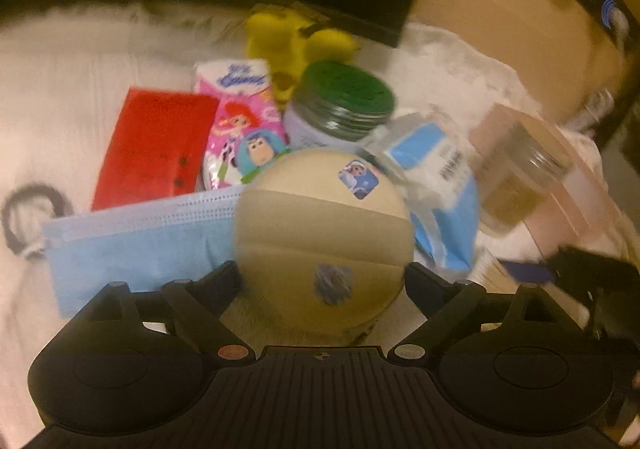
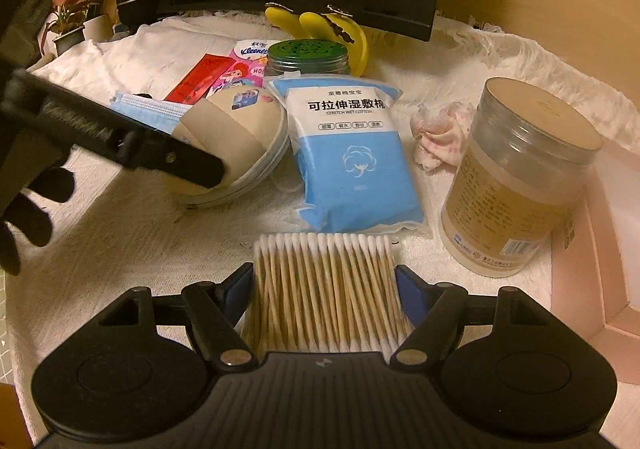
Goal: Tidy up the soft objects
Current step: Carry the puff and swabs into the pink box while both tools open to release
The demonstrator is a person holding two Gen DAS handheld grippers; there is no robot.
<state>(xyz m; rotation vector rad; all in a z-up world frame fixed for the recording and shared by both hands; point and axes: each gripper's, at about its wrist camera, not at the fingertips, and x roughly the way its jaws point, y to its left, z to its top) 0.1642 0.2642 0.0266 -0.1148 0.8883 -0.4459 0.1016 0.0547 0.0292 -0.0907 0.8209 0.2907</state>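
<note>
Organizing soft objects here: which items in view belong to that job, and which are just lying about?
Belong to the job:
cotton swabs, between the right gripper fingers
beige pads, at the left gripper
face mask
cotton pad pack
tissue pack
crumpled tissue

Just lying about:
bananas
green-lidded jar
clear canister
potted plants
</note>
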